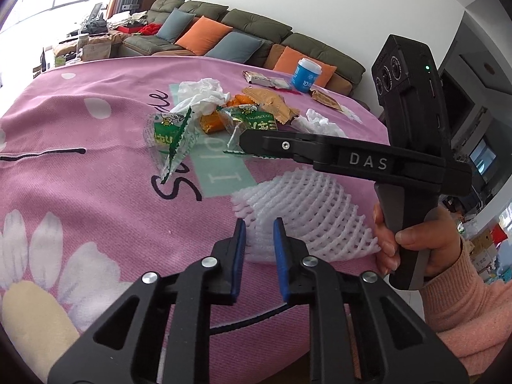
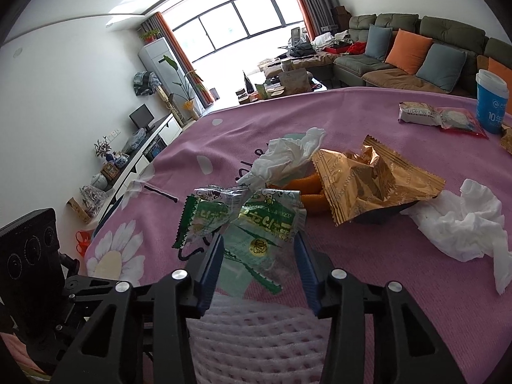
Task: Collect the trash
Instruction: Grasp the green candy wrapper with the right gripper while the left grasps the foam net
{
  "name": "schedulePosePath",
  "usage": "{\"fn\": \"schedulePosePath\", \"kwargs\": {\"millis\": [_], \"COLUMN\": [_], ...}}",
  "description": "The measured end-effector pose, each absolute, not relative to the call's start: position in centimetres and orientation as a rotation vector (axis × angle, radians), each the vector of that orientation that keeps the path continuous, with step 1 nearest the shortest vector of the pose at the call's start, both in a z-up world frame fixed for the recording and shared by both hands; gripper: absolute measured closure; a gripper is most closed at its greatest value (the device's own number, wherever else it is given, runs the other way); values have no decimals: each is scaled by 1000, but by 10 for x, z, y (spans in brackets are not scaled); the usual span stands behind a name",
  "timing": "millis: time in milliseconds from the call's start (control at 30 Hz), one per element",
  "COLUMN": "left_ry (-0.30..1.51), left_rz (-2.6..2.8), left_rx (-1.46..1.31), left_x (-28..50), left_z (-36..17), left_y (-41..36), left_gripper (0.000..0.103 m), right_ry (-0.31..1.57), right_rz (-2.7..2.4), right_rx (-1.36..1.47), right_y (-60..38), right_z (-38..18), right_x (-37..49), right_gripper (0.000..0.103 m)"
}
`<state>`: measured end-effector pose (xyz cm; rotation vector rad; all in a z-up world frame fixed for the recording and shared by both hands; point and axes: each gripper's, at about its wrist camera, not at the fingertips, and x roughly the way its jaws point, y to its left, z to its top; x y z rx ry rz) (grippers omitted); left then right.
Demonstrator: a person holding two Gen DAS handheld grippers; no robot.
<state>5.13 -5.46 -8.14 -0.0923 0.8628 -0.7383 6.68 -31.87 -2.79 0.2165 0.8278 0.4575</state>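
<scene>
Right gripper (image 2: 259, 249) fingers spread around a crinkly green wrapper (image 2: 256, 233); left gripper (image 1: 259, 243) fingers apart over ribbed white foam netting (image 1: 307, 214).

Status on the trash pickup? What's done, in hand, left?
Done: nothing visibly collected; no bin in view.
In hand: the right gripper is open around a green snack wrapper, not clamping it. The left gripper is open at the white foam net.
Left: second green wrapper, gold wrapper, crumpled tissues, orange peel and packets beside the blue cup, all on the pink cloth.
</scene>
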Motion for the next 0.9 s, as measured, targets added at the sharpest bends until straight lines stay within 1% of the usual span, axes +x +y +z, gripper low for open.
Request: {"fn": "schedulePosePath", "kwargs": {"millis": [33, 67, 100, 167, 300, 367, 433, 900], "left_ry": [862, 860, 858, 854, 836, 827, 817, 721], "left_rz": [-739, -738, -737, -743, -744, -745, -741, -649], "left_rx": [-94, -94, -95, -105, -104, -104, -108, -172], "left_x": [51, 50, 50, 48, 43, 40, 36, 18], "left_z": [-81, -81, -80, -78, -73, -71, -68, -41], "left_y": [-54, -54, -53, -50, -44, -39, -32, 32], "left_gripper": [86, 88, 92, 93, 95, 100, 102, 102], "right_ry": [832, 835, 833, 820, 791, 774, 753, 685], "right_rz": [458, 463, 465, 467, 483, 486, 498, 552], "right_rx": [216, 216, 214, 209, 218, 228, 239, 247], "right_y": [-318, -318, -318, -318, -320, -322, -324, -314], "right_z": [-29, -30, -30, -27, -23, -19, -14, 13], "right_x": [67, 67, 67, 65, 58, 55, 51, 44], "right_gripper": [83, 89, 92, 98, 100, 101, 101, 101]}}
